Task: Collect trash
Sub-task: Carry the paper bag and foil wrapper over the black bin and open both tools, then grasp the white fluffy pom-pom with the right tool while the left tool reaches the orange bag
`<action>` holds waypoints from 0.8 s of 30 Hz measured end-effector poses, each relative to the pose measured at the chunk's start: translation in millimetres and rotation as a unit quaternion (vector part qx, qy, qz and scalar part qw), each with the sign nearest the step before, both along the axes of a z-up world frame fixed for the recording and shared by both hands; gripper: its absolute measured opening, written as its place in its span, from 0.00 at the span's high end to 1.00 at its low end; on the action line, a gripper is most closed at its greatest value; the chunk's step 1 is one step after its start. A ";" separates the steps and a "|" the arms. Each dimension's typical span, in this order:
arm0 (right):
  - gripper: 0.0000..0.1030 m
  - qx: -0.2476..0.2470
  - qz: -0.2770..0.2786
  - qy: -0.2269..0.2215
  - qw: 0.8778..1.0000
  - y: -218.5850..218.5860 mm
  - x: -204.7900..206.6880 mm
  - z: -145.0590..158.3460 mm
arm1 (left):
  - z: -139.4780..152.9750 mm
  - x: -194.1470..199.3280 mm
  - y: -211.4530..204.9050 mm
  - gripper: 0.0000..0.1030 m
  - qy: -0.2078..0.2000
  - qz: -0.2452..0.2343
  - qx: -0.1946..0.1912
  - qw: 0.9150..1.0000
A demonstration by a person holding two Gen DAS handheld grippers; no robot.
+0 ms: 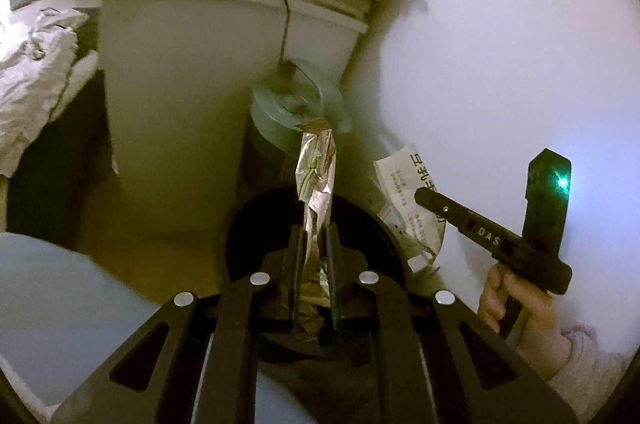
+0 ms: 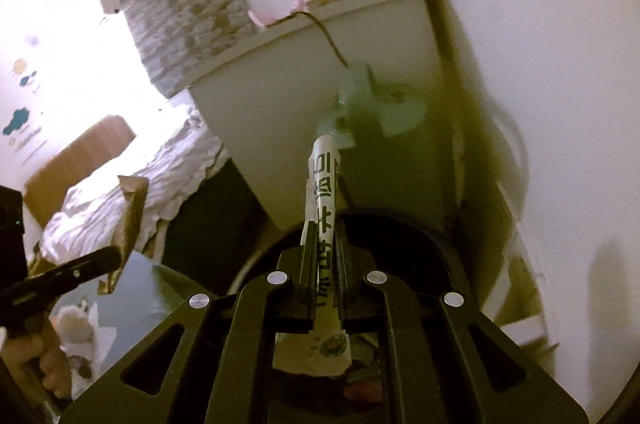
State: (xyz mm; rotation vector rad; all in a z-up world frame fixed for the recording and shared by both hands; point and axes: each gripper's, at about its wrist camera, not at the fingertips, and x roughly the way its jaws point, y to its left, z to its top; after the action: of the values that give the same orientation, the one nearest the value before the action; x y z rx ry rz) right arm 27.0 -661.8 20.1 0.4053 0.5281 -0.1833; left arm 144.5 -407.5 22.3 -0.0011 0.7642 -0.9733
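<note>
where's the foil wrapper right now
In the left wrist view the foil wrapper stands clamped in the left gripper, dead centre, above the dark round bin and in front of the green lidded container beside the white cabinet.

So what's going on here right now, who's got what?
A person is collecting trash with a gripper in each hand. The left gripper is shut on a crinkled foil wrapper; the right gripper is shut on a white printed wrapper. Both are held over a dark round bin beside a white cabinet. Neither piece is dropped yet.
</note>
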 end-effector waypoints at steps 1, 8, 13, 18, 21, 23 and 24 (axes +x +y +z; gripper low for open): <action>0.92 0.003 -0.003 0.000 1.000 -3.5 -0.5 -3.4 | -2.5 0.7 -4.7 0.88 0.002 -0.003 0.003 1.000; 0.92 0.020 -0.018 0.001 1.000 -15.5 -8.7 -17.6 | -14.1 4.2 -29.9 0.88 0.012 -0.016 0.019 1.000; 0.92 0.023 -0.017 0.001 1.000 -16.3 -8.3 -16.8 | -18.0 4.9 -39.2 0.87 0.017 -0.018 0.024 0.999; 0.92 0.025 -0.013 0.002 1.000 -14.7 -7.4 -17.1 | -21.9 7.9 -50.7 0.70 0.017 -0.012 0.042 0.999; 0.66 0.031 -0.016 -0.004 0.999 -15.8 -8.9 -16.2 | -20.6 7.9 -48.7 0.21 0.012 0.006 0.038 0.999; 0.38 0.037 -0.026 -0.021 0.999 -17.1 -14.1 -14.3 | -15.9 6.7 -41.8 0.14 0.000 0.018 0.025 1.000; 0.37 0.039 -0.029 -0.028 0.998 -17.9 -15.8 -13.5 | -14.9 6.8 -40.2 0.12 -0.003 0.021 0.026 0.999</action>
State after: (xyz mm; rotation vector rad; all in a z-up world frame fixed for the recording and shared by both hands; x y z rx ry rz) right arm 11.2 -679.6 6.6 0.4997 0.4705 -0.2068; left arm 151.2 -447.7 7.4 0.0311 0.7812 -0.9136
